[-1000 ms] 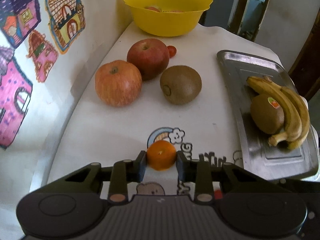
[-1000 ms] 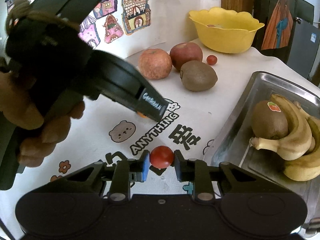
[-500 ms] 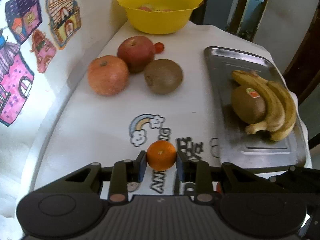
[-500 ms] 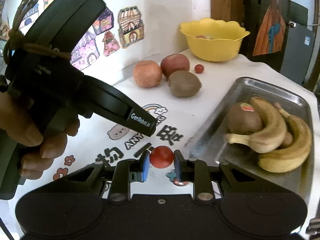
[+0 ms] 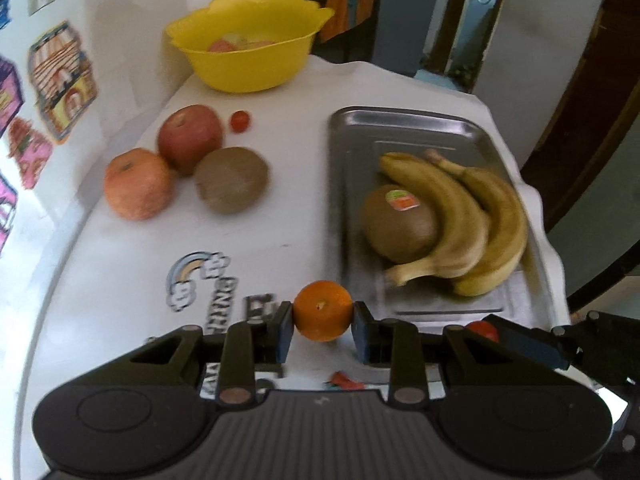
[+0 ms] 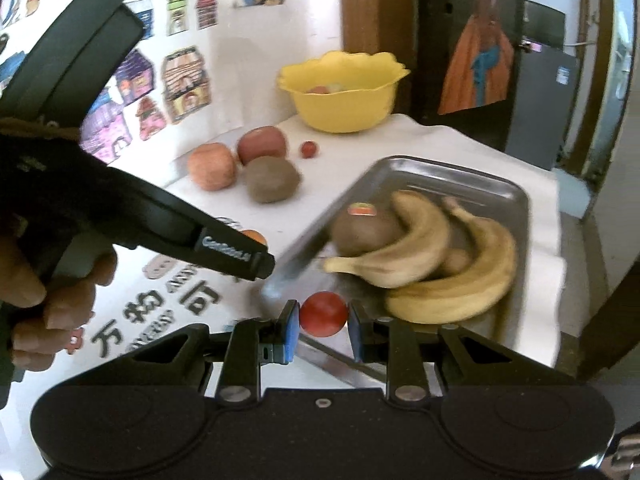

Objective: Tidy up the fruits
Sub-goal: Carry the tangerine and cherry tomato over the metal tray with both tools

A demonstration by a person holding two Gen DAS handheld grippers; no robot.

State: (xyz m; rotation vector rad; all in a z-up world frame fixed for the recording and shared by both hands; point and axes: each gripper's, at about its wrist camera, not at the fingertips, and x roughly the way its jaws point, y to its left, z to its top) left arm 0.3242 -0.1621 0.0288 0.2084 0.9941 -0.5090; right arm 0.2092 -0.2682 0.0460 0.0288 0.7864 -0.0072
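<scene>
My left gripper (image 5: 322, 327) is shut on a small orange (image 5: 322, 315), held above the tablecloth just left of the steel tray (image 5: 408, 124). My right gripper (image 6: 323, 327) is shut on a cherry tomato (image 6: 323, 313) over the tray's near left corner (image 6: 276, 288). The tray holds a kiwi (image 5: 400, 224) and two bananas (image 5: 472, 220). On the cloth lie two apples (image 5: 138, 184) (image 5: 188, 138), another kiwi (image 5: 232, 180) and a second cherry tomato (image 5: 240, 121). In the right wrist view the left gripper's body (image 6: 168, 228) crosses the left side, a hand (image 6: 48, 296) gripping it.
A yellow bowl (image 5: 248, 40) with fruit inside stands at the table's far end. A wall with house stickers (image 5: 64, 80) runs along the left. The table's right edge drops off beyond the tray; a dark doorway (image 6: 480, 40) lies behind.
Both grippers have pulled back and risen with their fruit, shifting right toward the tray. The fruits on the table and tray have not moved.
</scene>
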